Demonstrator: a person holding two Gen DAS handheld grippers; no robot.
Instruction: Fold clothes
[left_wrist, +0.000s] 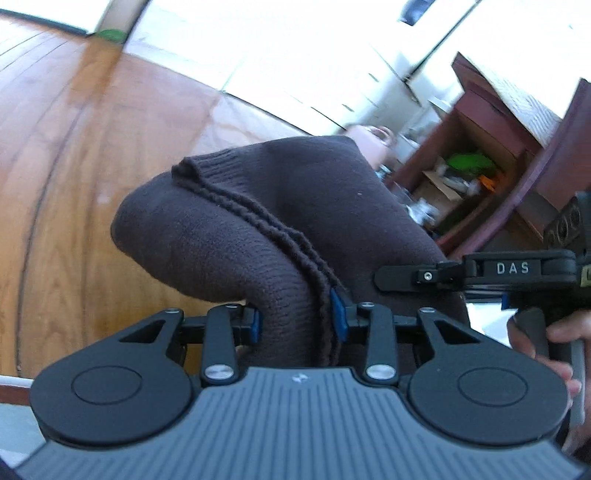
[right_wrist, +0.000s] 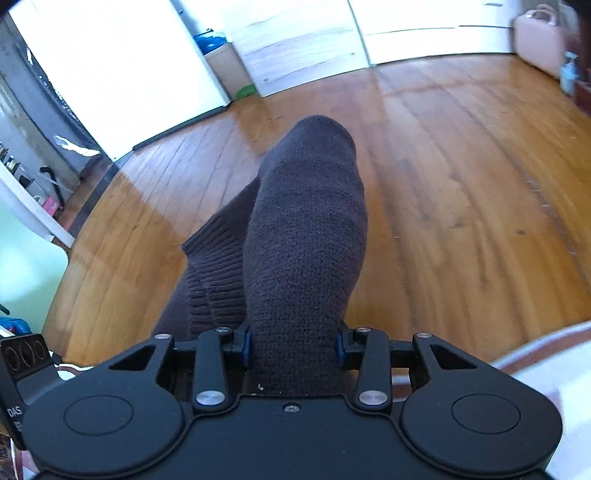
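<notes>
A dark brown knitted garment is held up in the air over the wooden floor. My left gripper is shut on a thick fold of it, next to a raised seam. In the right wrist view the same brown knit bulges forward from between the blue pads, and my right gripper is shut on it; a ribbed edge hangs to the left. The right gripper's body, marked DAS, shows at the right of the left wrist view, with a hand on its handle.
A wooden floor spreads below. White cupboards line the far wall. A dark red shelf unit full of clutter stands at the right in the left wrist view. A pink case sits far right; a pale green surface lies at the left edge.
</notes>
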